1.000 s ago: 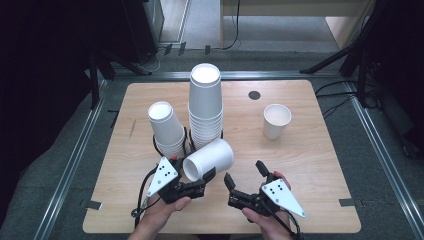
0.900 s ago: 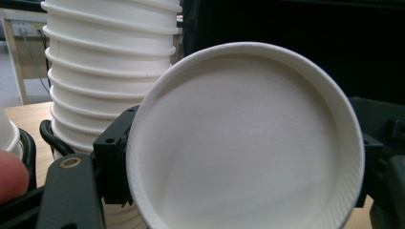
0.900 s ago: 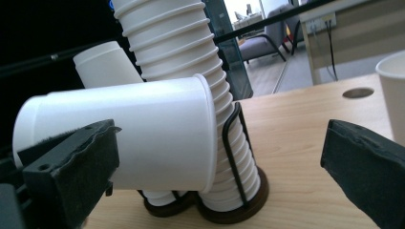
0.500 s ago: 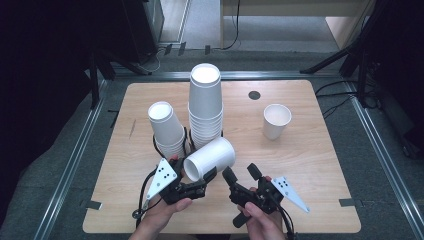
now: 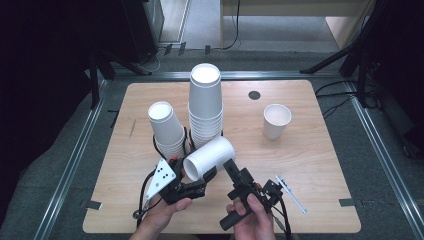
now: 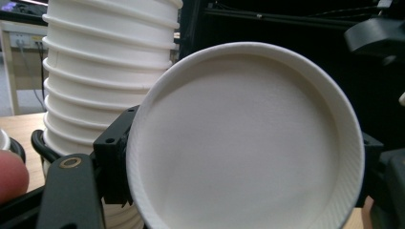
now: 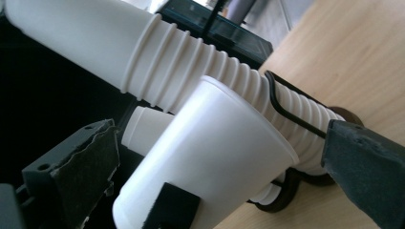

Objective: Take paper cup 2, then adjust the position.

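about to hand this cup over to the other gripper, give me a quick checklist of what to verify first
1. Left gripper clamped on the white paper cup lying on its side: ok.
2. Right gripper open, its jaws either side of the cup: ok.
3. Right pads pressing on the cup wall: not ok, gaps show.
4. Cup clear of the tall stack of white paper cups: cannot tell, very close.
5. Free spot on the wooden table near the lone upright white cup: ok.

Both grippers are black: the left gripper (image 5: 200,186) carries a grey three-cornered plate (image 5: 161,176) with dark dots, the right gripper (image 5: 234,170) a thin grey plate (image 5: 290,192); black cables trail behind.
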`<state>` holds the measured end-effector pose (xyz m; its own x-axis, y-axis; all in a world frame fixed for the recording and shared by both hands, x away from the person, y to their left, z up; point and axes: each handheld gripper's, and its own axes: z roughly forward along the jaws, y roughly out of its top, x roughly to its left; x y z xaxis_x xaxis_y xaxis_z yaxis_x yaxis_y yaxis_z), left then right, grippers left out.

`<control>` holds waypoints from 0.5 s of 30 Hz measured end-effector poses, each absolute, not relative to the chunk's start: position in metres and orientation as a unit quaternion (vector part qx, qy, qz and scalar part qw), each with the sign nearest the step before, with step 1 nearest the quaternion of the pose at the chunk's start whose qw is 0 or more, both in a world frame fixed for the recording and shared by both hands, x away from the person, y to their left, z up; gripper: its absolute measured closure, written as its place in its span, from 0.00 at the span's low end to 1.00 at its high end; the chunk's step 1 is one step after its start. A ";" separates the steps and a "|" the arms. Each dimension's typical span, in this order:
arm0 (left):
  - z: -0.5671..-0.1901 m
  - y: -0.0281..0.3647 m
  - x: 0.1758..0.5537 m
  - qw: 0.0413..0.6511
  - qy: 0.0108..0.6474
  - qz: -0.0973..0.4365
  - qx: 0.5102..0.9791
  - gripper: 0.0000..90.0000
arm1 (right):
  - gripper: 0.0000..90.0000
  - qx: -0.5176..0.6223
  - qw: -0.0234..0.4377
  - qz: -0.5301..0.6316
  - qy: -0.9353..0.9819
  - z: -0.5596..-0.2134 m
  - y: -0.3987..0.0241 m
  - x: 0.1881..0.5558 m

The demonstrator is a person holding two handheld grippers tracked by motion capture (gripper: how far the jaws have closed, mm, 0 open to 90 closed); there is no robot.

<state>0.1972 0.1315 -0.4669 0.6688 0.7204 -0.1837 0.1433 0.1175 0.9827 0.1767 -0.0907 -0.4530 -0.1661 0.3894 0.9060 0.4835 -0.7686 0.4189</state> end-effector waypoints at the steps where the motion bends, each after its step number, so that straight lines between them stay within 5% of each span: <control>1: -0.466 0.130 0.196 0.665 0.341 0.218 0.628 0.24 | 0.00 -0.661 0.051 -0.675 -0.324 -0.454 -0.090 0.177; 15: -0.468 0.121 0.192 0.663 0.328 0.222 0.636 0.24 | 0.00 -0.702 0.121 -0.653 -0.256 -0.460 -0.079 0.181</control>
